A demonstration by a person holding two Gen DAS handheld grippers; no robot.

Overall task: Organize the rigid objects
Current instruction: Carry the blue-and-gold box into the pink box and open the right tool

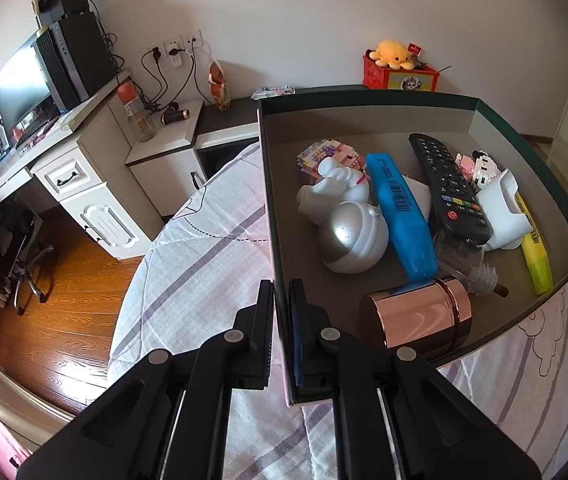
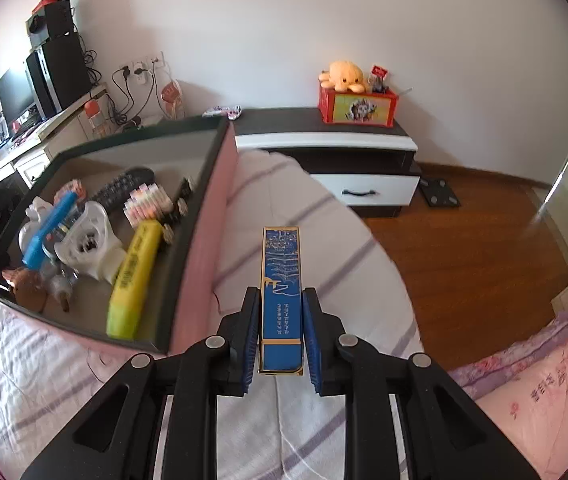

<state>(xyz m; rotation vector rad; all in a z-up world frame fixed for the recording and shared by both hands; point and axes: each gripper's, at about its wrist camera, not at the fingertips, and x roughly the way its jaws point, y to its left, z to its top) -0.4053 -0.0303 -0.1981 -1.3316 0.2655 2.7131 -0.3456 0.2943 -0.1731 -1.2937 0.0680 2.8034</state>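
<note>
1. The left gripper (image 1: 282, 312) is being kept pressed together on the near left wall of the box (image 1: 272, 208); one finger is lying outside the wall and one inside, so the box is judged to be steadied on the soft bed (image 1: 204, 248) while it is being filled.
2. A blue case (image 2: 282, 300) with gold edging is being pinched lengthwise by the right gripper (image 2: 282, 344), its long end pointing away; it is being held above the bed, just right of the box's pink outer wall (image 2: 208, 232) and not yet over the opening.
3. The grip is being taken low on the case, probably so that the free end can be lowered into the box first.
4. Inside the box, a remote (image 1: 449, 188), a blue marker (image 1: 399, 216), a yellow marker (image 1: 535, 256), a silver ball (image 1: 351, 240), a white figure (image 1: 335, 188) and a copper tin (image 1: 415, 316) are already being stored, loosely and overlapping.
5. Bare floor is being left at the near left of the box, beside the tin, which looks like the easiest spot for the case.
6. The task is judged to be well along, with the case as the item now in hand.
</note>
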